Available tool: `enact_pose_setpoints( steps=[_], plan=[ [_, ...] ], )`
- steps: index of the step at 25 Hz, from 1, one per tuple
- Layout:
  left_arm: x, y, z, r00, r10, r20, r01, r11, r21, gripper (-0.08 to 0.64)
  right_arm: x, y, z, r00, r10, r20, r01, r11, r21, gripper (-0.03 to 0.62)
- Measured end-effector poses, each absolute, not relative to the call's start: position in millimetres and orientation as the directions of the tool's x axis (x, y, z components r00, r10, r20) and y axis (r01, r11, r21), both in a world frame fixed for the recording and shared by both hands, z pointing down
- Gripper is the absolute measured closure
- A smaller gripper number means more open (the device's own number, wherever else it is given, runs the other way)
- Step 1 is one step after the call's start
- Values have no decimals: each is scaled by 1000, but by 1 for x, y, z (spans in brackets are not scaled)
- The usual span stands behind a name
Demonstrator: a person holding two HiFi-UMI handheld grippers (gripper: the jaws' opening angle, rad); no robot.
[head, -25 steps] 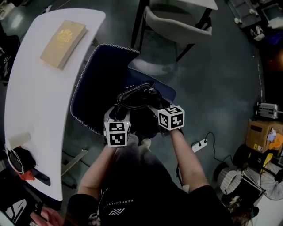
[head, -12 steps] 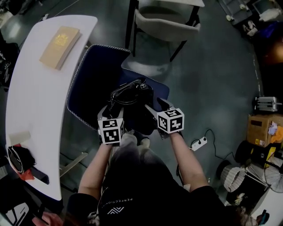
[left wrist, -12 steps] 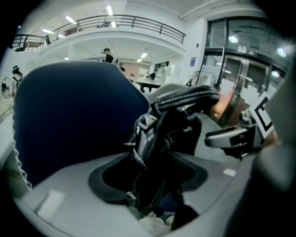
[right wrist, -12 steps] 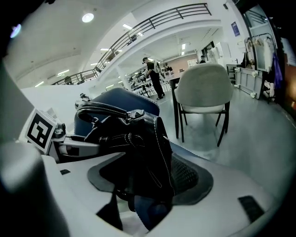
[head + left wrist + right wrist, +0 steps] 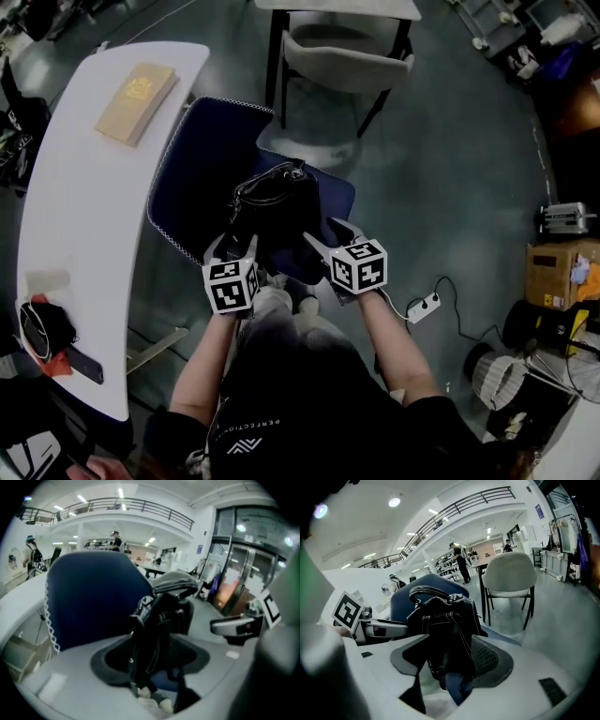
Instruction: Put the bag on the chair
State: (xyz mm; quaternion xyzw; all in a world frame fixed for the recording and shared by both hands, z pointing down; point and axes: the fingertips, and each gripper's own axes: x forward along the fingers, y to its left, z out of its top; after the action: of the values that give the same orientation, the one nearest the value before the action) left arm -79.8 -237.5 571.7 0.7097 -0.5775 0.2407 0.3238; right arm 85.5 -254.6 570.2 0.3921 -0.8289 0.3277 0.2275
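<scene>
Bag (image 5: 274, 208) upright on chair (image 5: 192, 178), just ahead of left tool (image 5: 232, 247)

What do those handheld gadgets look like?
The left gripper and right gripper are grey, each with two dark-padded jaws and a white cube of black square markers. The right jaws are closing, the black bag between them. The person wears a dark short-sleeved top.

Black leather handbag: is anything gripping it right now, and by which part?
Nothing holds the handbag; it stands free on the blue padded chair.
</scene>
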Motion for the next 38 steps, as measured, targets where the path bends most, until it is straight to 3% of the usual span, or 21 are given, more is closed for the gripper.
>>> enact_pose_setpoints(
  steps=[16, 19, 24, 28, 38],
  plan=[
    [-64, -213, 516, 289, -729, 620, -953, -158, 258, 471, 101, -228, 524, -577, -578, 577, -815, 460, -353, 417],
    [-65, -208, 509, 295, -734, 612, -951, -164, 262, 485, 103, -224, 515, -576, -593, 562, -816, 455, -357, 451],
    [-73, -200, 499, 253, -762, 596, -963, -137, 233, 540, 105, -218, 507, -562, -615, 553, -827, 447, -342, 561],
    [-70, -196, 494, 248, -772, 585, -963, -130, 237, 545, 105, -216, 503, -559, -620, 551, -828, 447, -338, 591],
    [-71, -188, 488, 227, -780, 583, -969, -119, 218, 551, 99, -206, 497, -560, -617, 552, -826, 463, -321, 594]
  ],
)
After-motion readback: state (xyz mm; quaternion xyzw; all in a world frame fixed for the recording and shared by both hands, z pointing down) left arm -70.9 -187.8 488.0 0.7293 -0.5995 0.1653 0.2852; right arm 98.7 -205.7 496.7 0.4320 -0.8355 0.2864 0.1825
